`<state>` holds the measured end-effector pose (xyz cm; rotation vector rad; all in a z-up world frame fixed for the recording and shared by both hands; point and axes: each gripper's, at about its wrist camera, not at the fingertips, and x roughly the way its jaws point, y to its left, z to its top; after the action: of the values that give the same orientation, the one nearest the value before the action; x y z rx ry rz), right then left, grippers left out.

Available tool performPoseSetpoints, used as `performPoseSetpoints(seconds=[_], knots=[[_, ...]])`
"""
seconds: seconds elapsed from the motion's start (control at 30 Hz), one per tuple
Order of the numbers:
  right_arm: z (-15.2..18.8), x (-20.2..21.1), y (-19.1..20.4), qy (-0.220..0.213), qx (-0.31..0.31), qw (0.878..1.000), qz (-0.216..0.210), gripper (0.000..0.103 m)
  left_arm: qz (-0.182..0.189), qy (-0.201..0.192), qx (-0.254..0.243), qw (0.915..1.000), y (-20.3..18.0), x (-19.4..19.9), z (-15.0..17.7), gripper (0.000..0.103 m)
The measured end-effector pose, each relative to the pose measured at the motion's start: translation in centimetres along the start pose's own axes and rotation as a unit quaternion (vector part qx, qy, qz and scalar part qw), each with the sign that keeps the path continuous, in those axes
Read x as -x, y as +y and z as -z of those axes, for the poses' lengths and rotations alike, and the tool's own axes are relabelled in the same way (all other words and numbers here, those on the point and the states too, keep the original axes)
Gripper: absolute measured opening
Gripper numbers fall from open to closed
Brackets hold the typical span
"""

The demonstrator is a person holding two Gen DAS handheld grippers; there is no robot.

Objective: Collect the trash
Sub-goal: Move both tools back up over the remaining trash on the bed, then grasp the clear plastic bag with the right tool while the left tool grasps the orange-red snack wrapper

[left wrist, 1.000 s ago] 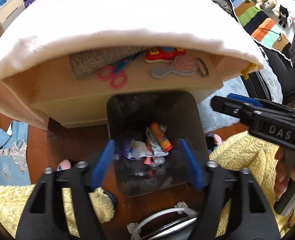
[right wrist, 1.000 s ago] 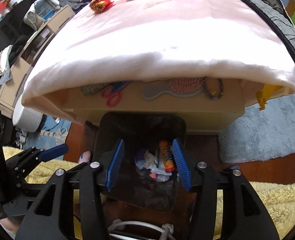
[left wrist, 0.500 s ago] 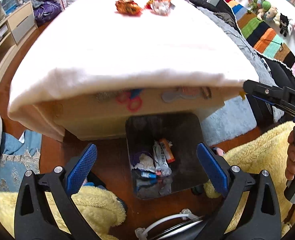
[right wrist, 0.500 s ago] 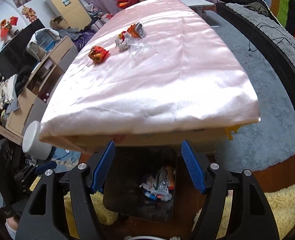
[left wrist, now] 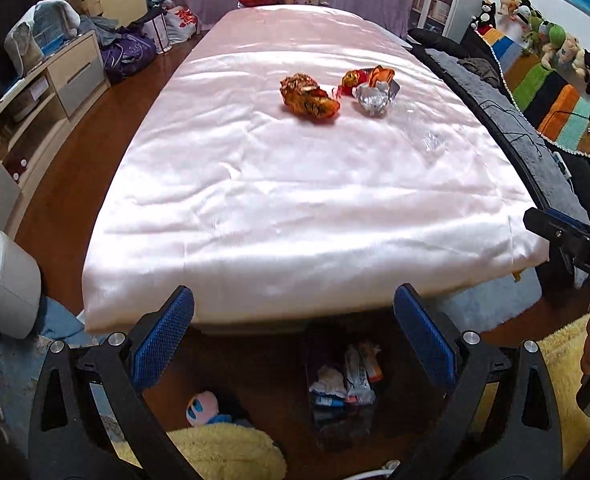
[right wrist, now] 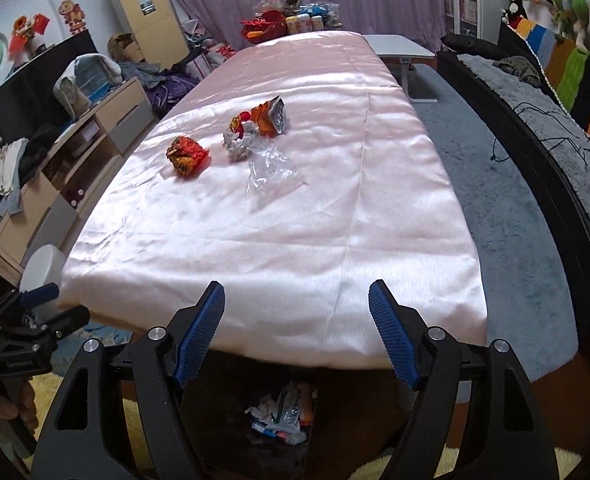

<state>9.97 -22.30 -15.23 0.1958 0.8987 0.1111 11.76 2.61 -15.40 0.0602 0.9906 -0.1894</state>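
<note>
Trash lies on a long table under a pale pink cloth (left wrist: 295, 184): a crumpled orange wrapper (left wrist: 309, 98), a silver foil ball (left wrist: 371, 99), a red and orange foil packet (left wrist: 369, 77) and a clear plastic wrapper (right wrist: 269, 168). A dark bin (left wrist: 343, 392) with several pieces of trash stands on the floor at the table's near end. My left gripper (left wrist: 295, 344) is open and empty above the bin. My right gripper (right wrist: 297, 334) is open and empty over the table's near edge. The orange wrapper also shows in the right wrist view (right wrist: 187, 156).
A white stool (left wrist: 3, 284) stands at the left. A wooden cabinet (left wrist: 35, 92) lines the left wall. A dark sofa with a grey throw (right wrist: 535, 128) runs along the right. Yellow fluffy fabric (left wrist: 215, 452) lies near my grippers. Clutter (right wrist: 287, 20) sits at the table's far end.
Both grippers have risen and tilted up from the bin to the table top. Both have opened wider. The trash on the cloth has come into full view.
</note>
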Motion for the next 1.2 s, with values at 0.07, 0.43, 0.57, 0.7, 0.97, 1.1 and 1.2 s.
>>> performPoseSetpoints(seconds=[0.07,0.43,0.57,0.7,0.97,1.1,1.2], knots=[[-1.0,-0.5,0.1,-0.006,0.005,1.0,0.003,0.075,-0.003,-0.012,-0.004,0.9999,-0.1,-0.2,-1.8,0.095],[-6.7,-5.9,1.9,-0.008,0.043,0.999,0.011,0.075,-0.01,-0.027,0.018,0.9994,0.3,-4.9,-10.8,0.095],[-7.8,-8.1,2.9,0.0,0.057,0.998,0.004,0.066,-0.012,-0.026,0.021,0.9994,0.4,-7.1,-13.5,0.095],[-8.5,-10.2,3.4,0.008,0.067,0.998,0.008,0.063,-0.013,-0.022,0.018,0.9995,0.5,-9.2,-15.4,0.094],[-9.2,-12.5,3.3,0.019,0.066,0.998,0.007,0.055,-0.003,0.001,0.014,0.9999,0.2,-13.3,-17.8,0.085],[-8.9,-13.0,3.4,0.021,0.072,0.997,0.013,0.05,0.015,0.024,0.01,0.9996,-0.4,-15.1,-17.9,0.068],[-8.7,-12.8,3.5,0.02,0.081,0.996,0.016,0.048,0.029,0.031,0.009,0.999,-0.8,-15.6,-17.6,0.055]])
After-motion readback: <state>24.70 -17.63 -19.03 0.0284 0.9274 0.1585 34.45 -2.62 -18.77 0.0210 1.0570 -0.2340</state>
